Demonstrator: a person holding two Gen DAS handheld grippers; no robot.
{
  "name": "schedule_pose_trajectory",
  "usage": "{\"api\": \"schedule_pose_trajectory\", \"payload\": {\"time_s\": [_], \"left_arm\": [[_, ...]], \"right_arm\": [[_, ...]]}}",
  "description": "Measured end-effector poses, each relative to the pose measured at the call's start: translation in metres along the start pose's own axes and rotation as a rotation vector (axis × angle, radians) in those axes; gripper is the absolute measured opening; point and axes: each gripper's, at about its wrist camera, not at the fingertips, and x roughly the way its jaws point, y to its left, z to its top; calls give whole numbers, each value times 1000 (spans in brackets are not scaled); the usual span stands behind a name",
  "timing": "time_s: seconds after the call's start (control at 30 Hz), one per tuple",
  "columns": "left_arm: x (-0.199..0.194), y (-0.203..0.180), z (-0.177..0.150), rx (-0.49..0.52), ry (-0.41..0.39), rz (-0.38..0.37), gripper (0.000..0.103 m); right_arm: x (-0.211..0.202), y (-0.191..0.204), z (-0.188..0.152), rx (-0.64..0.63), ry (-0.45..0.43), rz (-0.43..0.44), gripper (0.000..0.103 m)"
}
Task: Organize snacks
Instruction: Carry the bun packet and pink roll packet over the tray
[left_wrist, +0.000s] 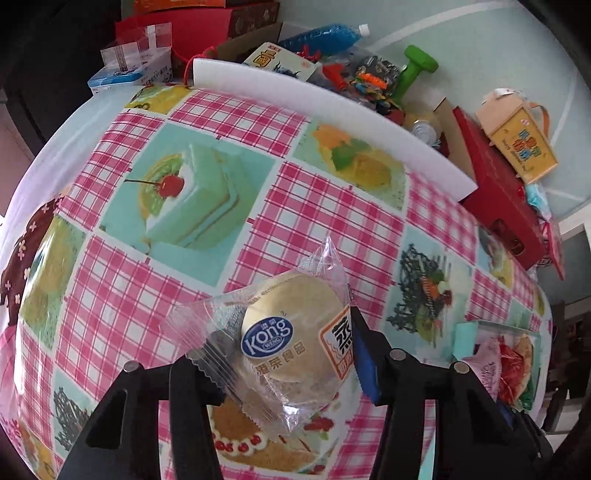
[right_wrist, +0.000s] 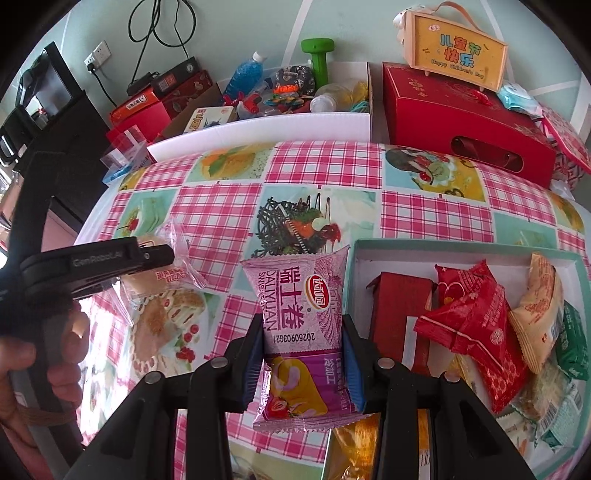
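Note:
A round pale cake in a clear wrapper (left_wrist: 295, 332) with a blue "Kong" label sits between the fingers of my left gripper (left_wrist: 273, 339). The blue pad presses its right edge, and the gripper is shut on it just above the checked tablecloth (left_wrist: 314, 206). The right wrist view shows that left gripper (right_wrist: 147, 258) from the side with the cake packet (right_wrist: 162, 273). My right gripper (right_wrist: 303, 321) is shut on a purple Swiss roll packet (right_wrist: 299, 306), held upright left of a teal-rimmed box (right_wrist: 443, 245) holding several wrapped snacks (right_wrist: 476, 325).
A white foam board (right_wrist: 258, 129) edges the table's far side. Behind it are a carton of toys (right_wrist: 288, 92), a green dumbbell (right_wrist: 317, 59), a blue bottle (right_wrist: 243, 74) and a red gift box (right_wrist: 461, 118). A person's hand (right_wrist: 37, 362) grips the left tool.

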Motion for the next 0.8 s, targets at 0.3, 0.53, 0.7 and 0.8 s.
{"api": "schedule_pose_trajectory", "payload": {"time_s": [0.3, 0.53, 0.7, 0.8], "left_arm": [[-52, -43, -35, 76, -63, -145, 54], [-57, -132, -68, 260, -19, -265, 55], [-43, -189, -94, 365, 43, -289, 55], [-33, -210, -107, 395, 84, -289, 55]], "right_arm": [[-47, -31, -23, 106, -77, 32, 41], [-82, -101, -44, 247, -112, -88, 41], [-91, -149, -60, 338, -97, -140, 41], [-91, -163, -67, 357, -81, -143, 41]]}}
